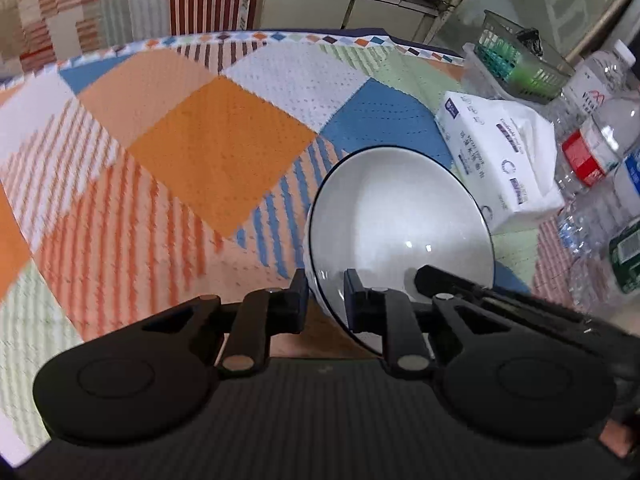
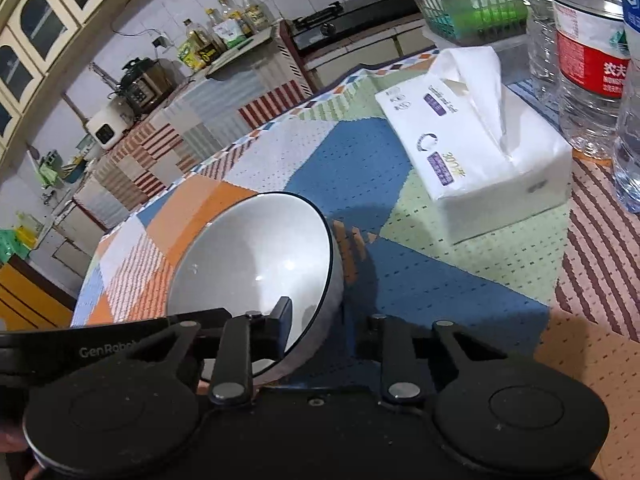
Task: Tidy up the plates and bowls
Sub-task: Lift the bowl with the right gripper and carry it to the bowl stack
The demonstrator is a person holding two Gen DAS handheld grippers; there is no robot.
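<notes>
A white bowl with a thin dark rim (image 1: pixel 400 224) is held tilted above the patchwork tablecloth (image 1: pixel 216 152). My left gripper (image 1: pixel 326 300) is shut on its rim, one finger inside and one outside. The same bowl (image 2: pixel 256 264) shows in the right wrist view. My right gripper (image 2: pixel 324 320) is shut on the opposite part of its rim, with the left finger (image 2: pixel 280 320) inside the bowl and the right finger hidden behind the bowl's wall. The other gripper's black arm (image 2: pixel 108 344) shows at the left. No plates are in view.
A white tissue pack (image 2: pixel 476 136) lies on the table to the right of the bowl. Several plastic water bottles (image 2: pixel 588 60) stand at the far right, and a green plastic basket (image 2: pixel 472 8) stands behind the tissues. Kitchen counters lie beyond the table edge.
</notes>
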